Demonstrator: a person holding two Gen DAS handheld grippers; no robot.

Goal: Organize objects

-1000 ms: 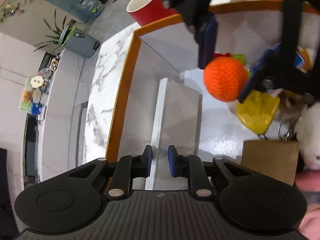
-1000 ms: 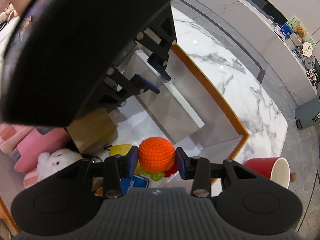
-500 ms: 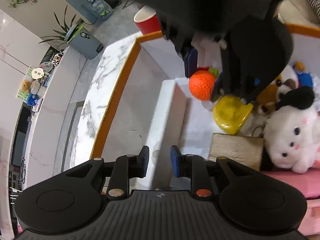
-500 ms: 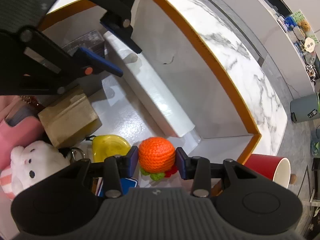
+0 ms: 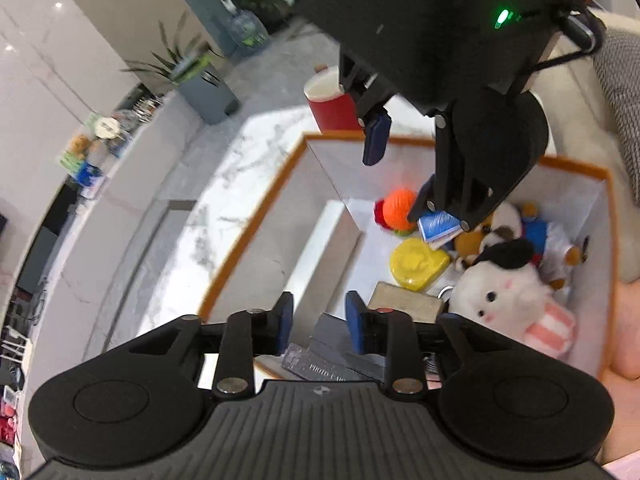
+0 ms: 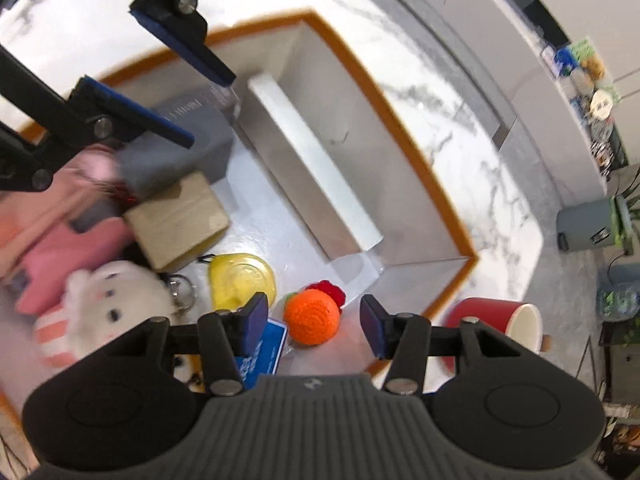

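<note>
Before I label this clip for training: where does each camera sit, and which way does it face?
Left wrist: on the left gripper, looking down into the orange-rimmed box; its own open fingers show, and the right gripper above.
Right wrist: on the right gripper, looking down at the orange crochet ball; its own open fingers show, and the left gripper at top left.
Shared: box, ball, yellow dish, red cup.
</note>
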